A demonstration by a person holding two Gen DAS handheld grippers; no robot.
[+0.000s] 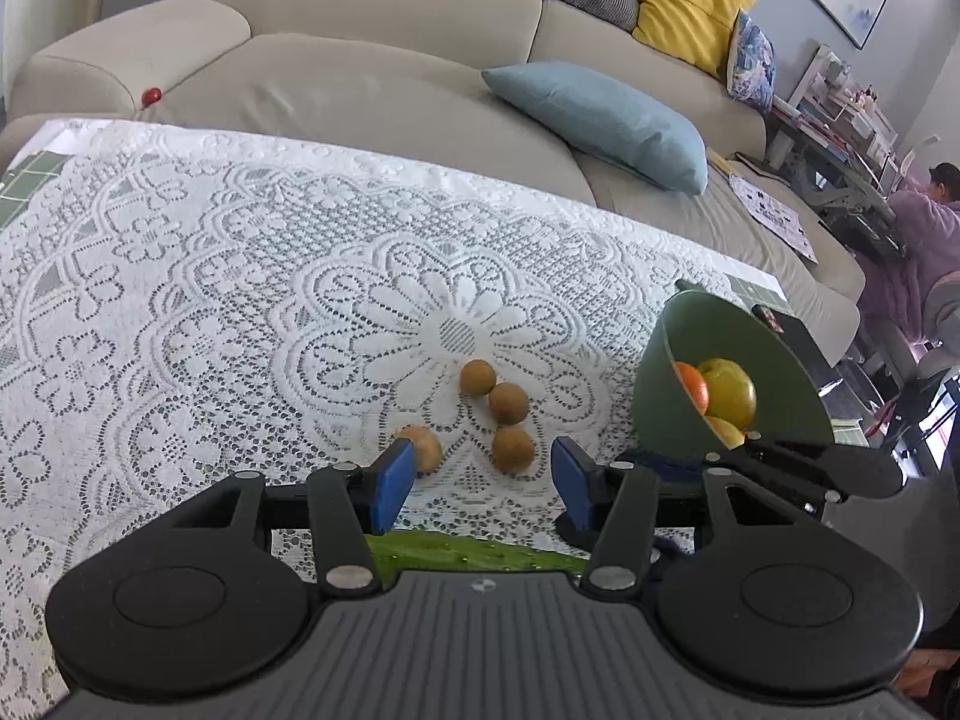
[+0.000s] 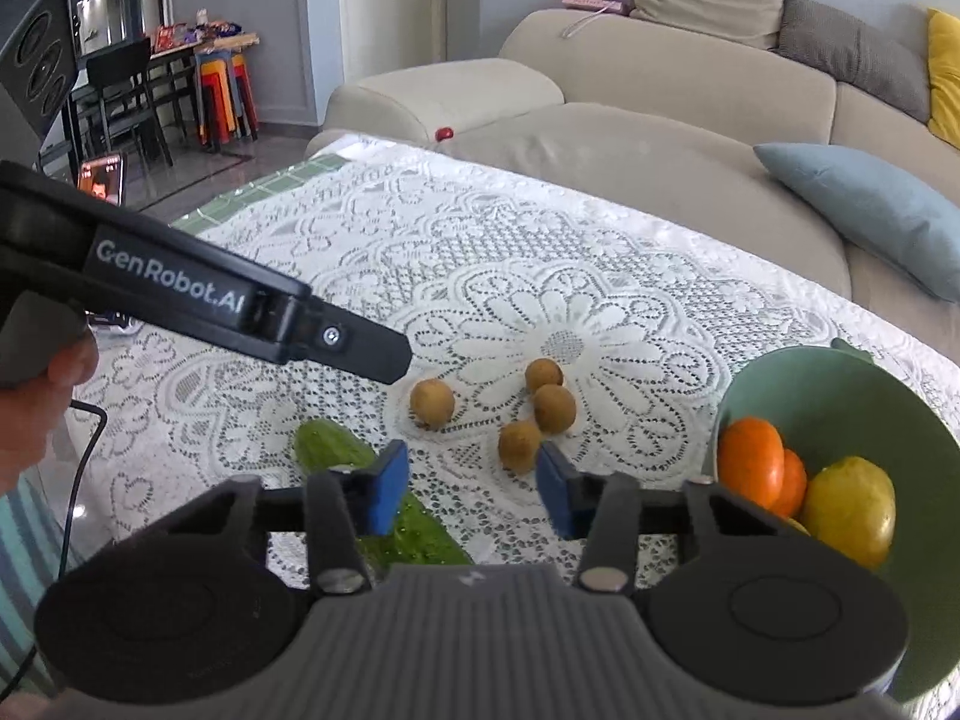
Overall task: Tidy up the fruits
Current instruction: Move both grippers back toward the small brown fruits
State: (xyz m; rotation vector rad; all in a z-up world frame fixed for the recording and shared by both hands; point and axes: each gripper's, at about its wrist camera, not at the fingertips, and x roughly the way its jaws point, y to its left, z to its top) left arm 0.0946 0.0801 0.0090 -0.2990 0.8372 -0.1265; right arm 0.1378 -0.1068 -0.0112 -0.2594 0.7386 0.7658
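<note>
Several small brown round fruits (image 1: 507,402) (image 2: 553,408) lie on the white lace tablecloth. A green bowl (image 1: 660,384) (image 2: 840,384) at the right holds an orange (image 2: 750,461) and yellow fruits (image 2: 852,507). A green cucumber (image 2: 336,450) lies at the table's near side, under both grippers; it also shows in the left wrist view (image 1: 468,555). My left gripper (image 1: 480,480) is open and empty, just short of the brown fruits. My right gripper (image 2: 471,492) is open and empty, above the cucumber, its right finger next to one brown fruit (image 2: 519,445).
A beige sofa (image 1: 372,78) stands behind the table with a blue cushion (image 1: 600,120) and a yellow cushion (image 1: 690,3). A small red thing (image 1: 150,96) sits on the sofa. The left gripper's body (image 2: 240,306) crosses the right wrist view at left.
</note>
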